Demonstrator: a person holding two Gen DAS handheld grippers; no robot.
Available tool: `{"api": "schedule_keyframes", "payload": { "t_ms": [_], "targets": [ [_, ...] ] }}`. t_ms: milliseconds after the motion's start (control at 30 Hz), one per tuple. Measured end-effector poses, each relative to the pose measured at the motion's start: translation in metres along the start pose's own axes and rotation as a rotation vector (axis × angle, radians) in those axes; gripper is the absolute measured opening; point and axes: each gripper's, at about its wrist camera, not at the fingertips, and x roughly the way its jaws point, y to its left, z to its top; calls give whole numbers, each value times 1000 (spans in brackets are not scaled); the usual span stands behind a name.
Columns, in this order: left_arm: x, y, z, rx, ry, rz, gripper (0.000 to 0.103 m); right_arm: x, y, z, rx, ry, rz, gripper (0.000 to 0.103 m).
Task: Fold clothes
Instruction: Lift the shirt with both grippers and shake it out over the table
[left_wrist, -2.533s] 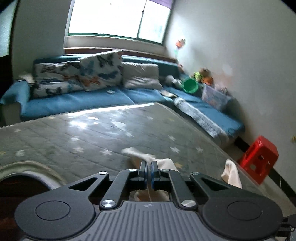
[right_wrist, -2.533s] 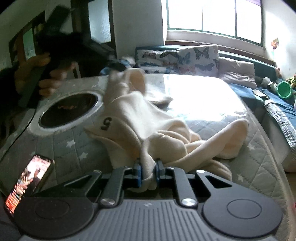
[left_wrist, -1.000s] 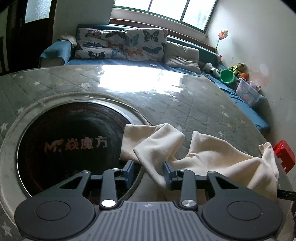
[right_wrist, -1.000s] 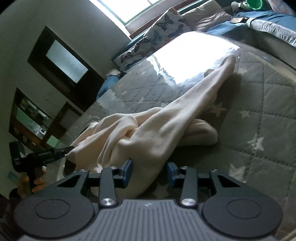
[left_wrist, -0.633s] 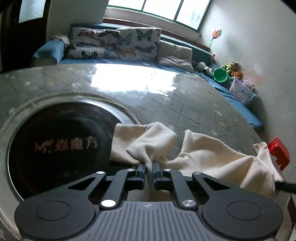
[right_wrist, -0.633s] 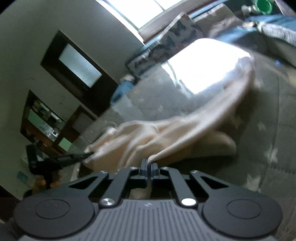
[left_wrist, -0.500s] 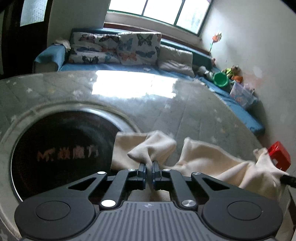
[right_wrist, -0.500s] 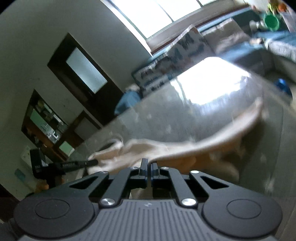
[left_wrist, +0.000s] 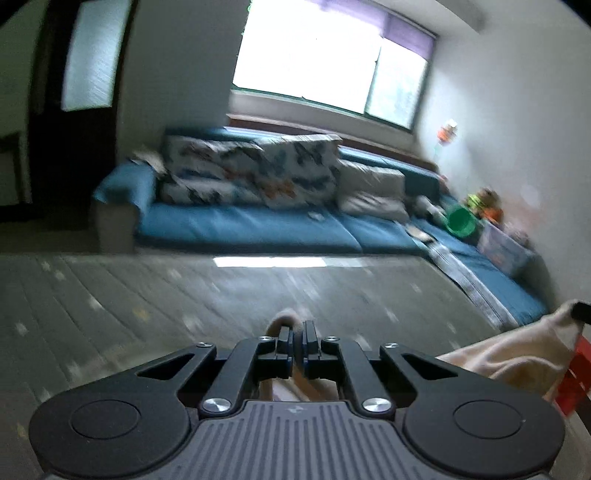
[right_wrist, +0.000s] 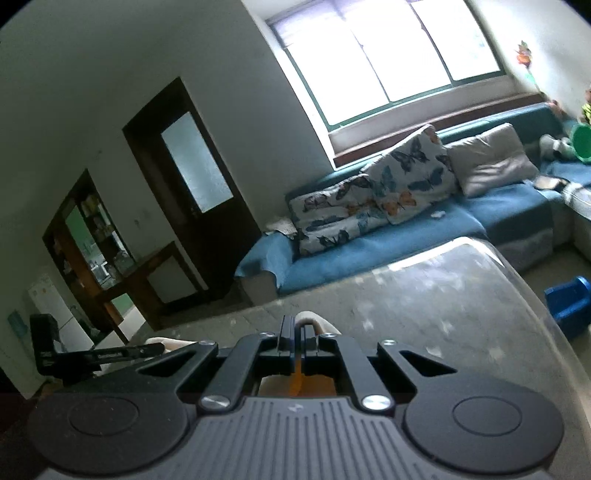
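A cream garment (left_wrist: 517, 354) hangs between both grippers, lifted off the quilted grey table (left_wrist: 147, 295). My left gripper (left_wrist: 298, 332) is shut on a fold of it; a small loop of cloth pokes out above the fingertips, and the rest stretches off to the lower right. My right gripper (right_wrist: 297, 328) is shut on another part of the garment (right_wrist: 314, 318), most of which is hidden below the gripper body. The left gripper's tool (right_wrist: 92, 356) shows at the lower left of the right wrist view, with cloth at its tip.
A blue sofa (left_wrist: 258, 225) with butterfly cushions (right_wrist: 388, 192) runs behind the table under a bright window. A green bucket (left_wrist: 460, 220) and toys sit at its right end. A red stool (left_wrist: 572, 376) and a blue stool (right_wrist: 570, 295) stand on the floor. A dark door (right_wrist: 192, 199) is at left.
Both grippers closed on the garment about half a second ago and have since risen and tilted up, lifting the cloth off the table; the views now face the sofa and window.
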Motion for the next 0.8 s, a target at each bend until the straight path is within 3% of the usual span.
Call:
{"api": "schedule_keyframes", "payload": {
  "t_ms": [100, 233, 300, 400, 500, 667, 800],
  "targets": [
    [-5, 13, 34, -36, -59, 35, 5, 27, 15, 21, -28, -26, 19, 2],
    [-35, 22, 70, -31, -195, 72, 5, 41, 38, 47, -51, -109, 85, 2],
    [-59, 26, 78, -13, -272, 89, 5, 41, 45, 53, -57, -138, 111, 2],
    [-83, 31, 74, -4, -284, 105, 5, 38, 51, 49, -84, -134, 130, 2],
    [-89, 32, 50, 40, -214, 122, 5, 43, 49, 28, -105, -47, 105, 2],
    [-66, 28, -26, 136, 14, 158, 5, 57, 39, -32, -126, 163, 36, 2],
    [-46, 29, -96, 137, 185, 137, 5, 69, 29, -89, -143, 340, -27, 2]
  ]
}}
